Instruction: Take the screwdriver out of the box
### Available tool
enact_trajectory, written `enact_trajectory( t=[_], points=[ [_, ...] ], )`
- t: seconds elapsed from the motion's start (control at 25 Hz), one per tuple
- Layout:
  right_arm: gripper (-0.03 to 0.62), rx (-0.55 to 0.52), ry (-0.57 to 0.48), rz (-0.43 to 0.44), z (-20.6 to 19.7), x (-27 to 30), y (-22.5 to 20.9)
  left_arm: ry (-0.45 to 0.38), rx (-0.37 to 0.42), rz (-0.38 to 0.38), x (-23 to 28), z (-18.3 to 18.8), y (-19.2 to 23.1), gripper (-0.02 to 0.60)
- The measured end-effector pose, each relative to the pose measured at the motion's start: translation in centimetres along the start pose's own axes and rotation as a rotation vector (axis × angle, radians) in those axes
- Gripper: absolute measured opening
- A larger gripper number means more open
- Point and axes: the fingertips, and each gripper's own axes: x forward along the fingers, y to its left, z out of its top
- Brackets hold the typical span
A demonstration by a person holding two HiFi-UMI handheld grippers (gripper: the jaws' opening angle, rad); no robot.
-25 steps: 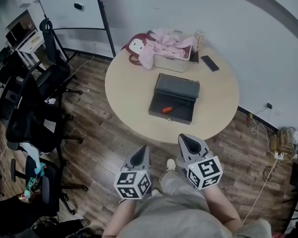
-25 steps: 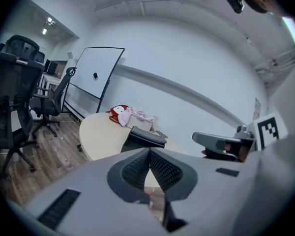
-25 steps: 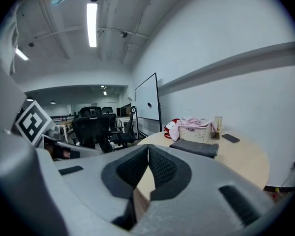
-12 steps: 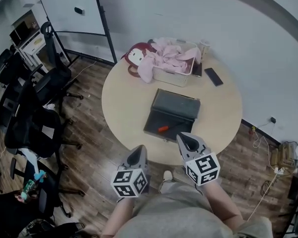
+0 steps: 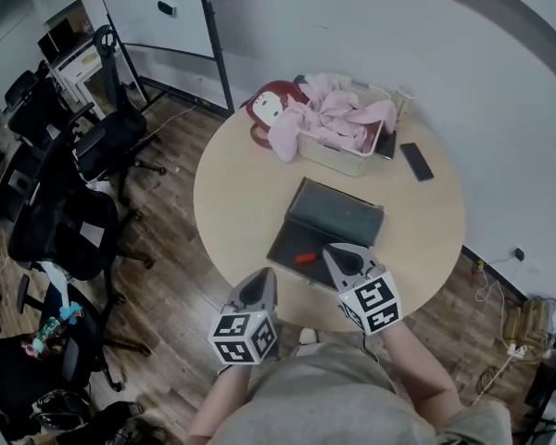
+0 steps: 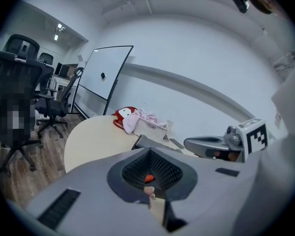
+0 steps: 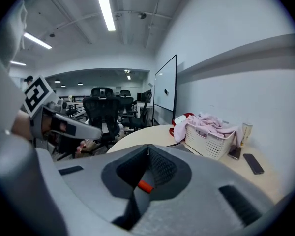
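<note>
An open dark box (image 5: 284, 237) lies on the round table (image 5: 232, 202), its lid (image 5: 341, 213) tipped back on the far side. In it rests a screwdriver (image 5: 305, 257) with an orange handle. My right gripper (image 5: 338, 251) is shut and empty, with its tip over the box's near right edge, just right of the screwdriver. My left gripper (image 5: 262, 277) is also shut and empty and hovers at the table's near edge, short of the box. The orange handle (image 6: 149, 178) shows through the left gripper's notch, and the same handle (image 7: 145, 186) through the right's.
Behind the box stand a white basket (image 5: 338, 156) heaped with pink cloth, a red plush doll (image 5: 267, 109), a phone (image 5: 416, 161) and a cup (image 5: 405, 98). Office chairs (image 5: 65, 221) crowd the floor at the left. A whiteboard (image 5: 157, 7) stands beyond.
Both grippers have moved forward toward the table. The right tip now reaches the box's near edge and the left reaches the table's rim. Both stayed shut.
</note>
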Motion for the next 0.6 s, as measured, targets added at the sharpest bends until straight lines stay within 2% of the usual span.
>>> enact_trajectory(
  t=[0.28, 0.6],
  points=[
    [0.002, -0.145, 0.133, 0.127, -3.5, 4.9, 0.3, 0.005, -0.023, 0.058, 1.6, -0.1, 1.0, 0.003],
    [0.002, -0.338, 0.382, 0.233, -9.6, 8.5, 0.4, 0.015, -0.043, 0.103, 2.0, -0.6, 1.9, 0.003]
  ],
)
